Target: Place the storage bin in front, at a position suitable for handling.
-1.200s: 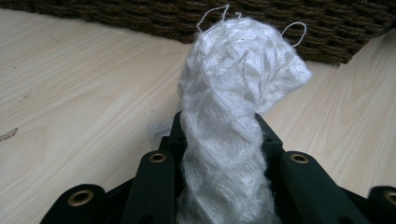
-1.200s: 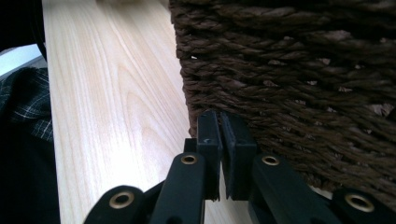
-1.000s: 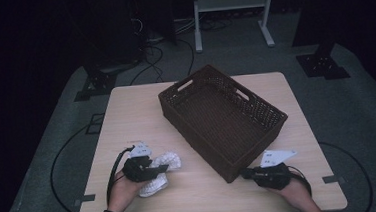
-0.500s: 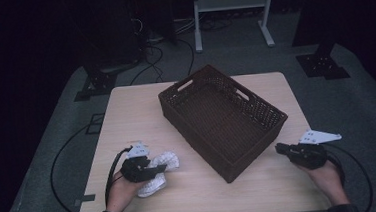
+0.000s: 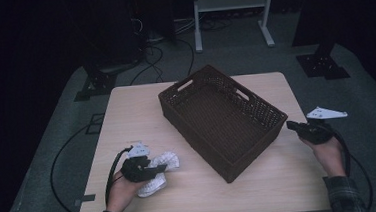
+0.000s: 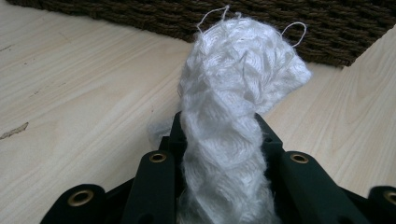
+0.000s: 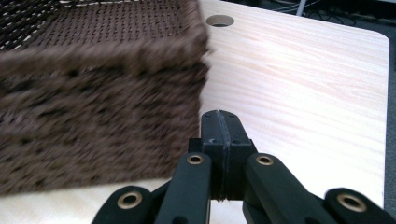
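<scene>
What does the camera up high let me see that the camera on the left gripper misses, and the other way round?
The high view takes in the whole table, the open top of the brown basket, the right gripper at the table's right edge, and both forearms. The left gripper view reveals the knit stitches and loose threads of the white cloth squeezed between its black jaws. Both show that cloth held by the left gripper, the wooden tabletop and the basket's woven side.

Our left gripper (image 5: 152,167) lies low in our left hand (image 5: 121,188), its jaws pressed on a white sock (image 6: 233,107) that sticks out ahead of them. Our right gripper (image 5: 295,126) is level in our right hand (image 5: 327,149), its jaws having just closed together, nothing between them.
</scene>
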{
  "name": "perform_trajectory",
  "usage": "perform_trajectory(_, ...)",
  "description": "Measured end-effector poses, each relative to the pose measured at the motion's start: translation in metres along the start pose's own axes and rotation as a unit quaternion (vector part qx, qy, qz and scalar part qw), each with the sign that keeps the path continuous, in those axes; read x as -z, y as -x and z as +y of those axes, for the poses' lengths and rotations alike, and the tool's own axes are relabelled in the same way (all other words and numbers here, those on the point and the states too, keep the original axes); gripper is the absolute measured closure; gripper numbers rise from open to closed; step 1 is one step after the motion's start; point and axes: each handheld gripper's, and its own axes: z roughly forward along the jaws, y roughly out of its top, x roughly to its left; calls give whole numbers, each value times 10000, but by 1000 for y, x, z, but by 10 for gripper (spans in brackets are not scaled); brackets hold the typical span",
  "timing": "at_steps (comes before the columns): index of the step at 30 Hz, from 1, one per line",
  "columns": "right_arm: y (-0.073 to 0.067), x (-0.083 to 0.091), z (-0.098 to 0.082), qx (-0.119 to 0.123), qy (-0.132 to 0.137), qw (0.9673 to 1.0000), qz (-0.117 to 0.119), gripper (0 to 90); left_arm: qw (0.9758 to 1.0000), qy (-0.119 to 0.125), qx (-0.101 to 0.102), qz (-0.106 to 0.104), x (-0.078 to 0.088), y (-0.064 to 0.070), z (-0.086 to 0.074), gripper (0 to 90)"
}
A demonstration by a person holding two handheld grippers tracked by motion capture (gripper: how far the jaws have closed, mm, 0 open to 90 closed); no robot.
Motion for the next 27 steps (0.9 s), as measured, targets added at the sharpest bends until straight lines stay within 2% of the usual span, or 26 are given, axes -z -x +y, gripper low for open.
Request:
perform_trajectory(6, 2, -13, 9, 71, -75, 9998, 145, 895, 10000, -10, 27, -7, 1, -1, -1, 679)
perform_trajectory(14, -5, -10, 6, 91, -26, 9997, 231, 896, 10000, -3, 40, -6, 1, -1, -1, 679)
perform_trajectory(20, -16, -4, -1, 106, -3, 9991, 415, 895, 10000, -9, 45, 19, 2, -3, -1, 679)
perform_trajectory(27, -34, 4, -6, 281, -34, 9978, 597, 895, 9999, 29, 97, 60, 5, -6, -3, 679)
